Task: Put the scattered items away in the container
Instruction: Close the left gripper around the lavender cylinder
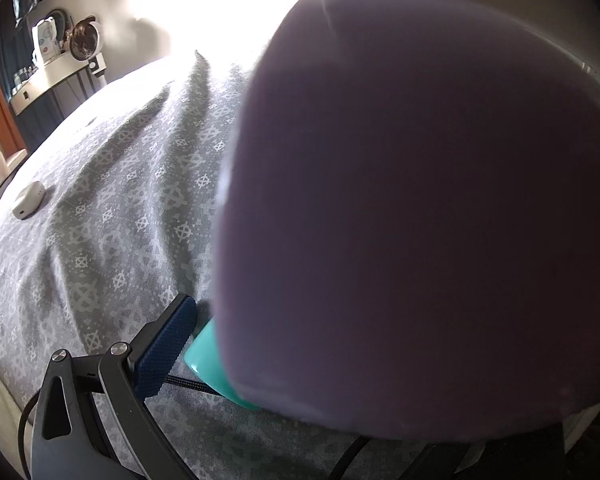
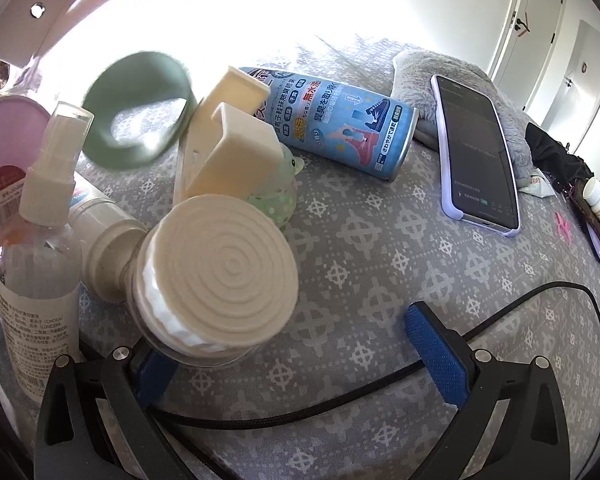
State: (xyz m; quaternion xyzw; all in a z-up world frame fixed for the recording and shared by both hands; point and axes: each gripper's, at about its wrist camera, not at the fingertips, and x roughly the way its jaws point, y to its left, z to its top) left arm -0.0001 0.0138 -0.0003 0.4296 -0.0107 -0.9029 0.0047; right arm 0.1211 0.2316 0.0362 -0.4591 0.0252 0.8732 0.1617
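Beside the right tool's [image 2: 296,360] left finger: a round-lidded jar [image 2: 216,280].

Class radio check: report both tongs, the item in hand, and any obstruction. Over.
Left tongs shut on teal item; purple object blocks that view. Right tongs open, empty, round-lidded jar at left finger. Container not identifiable.

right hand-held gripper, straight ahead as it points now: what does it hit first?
Probably bare bedspread: the open right hand-held gripper has only patterned cloth ahead, then the blue spray can lying further on. The ribbed-lid jar sits by its left finger. Depth unclear.
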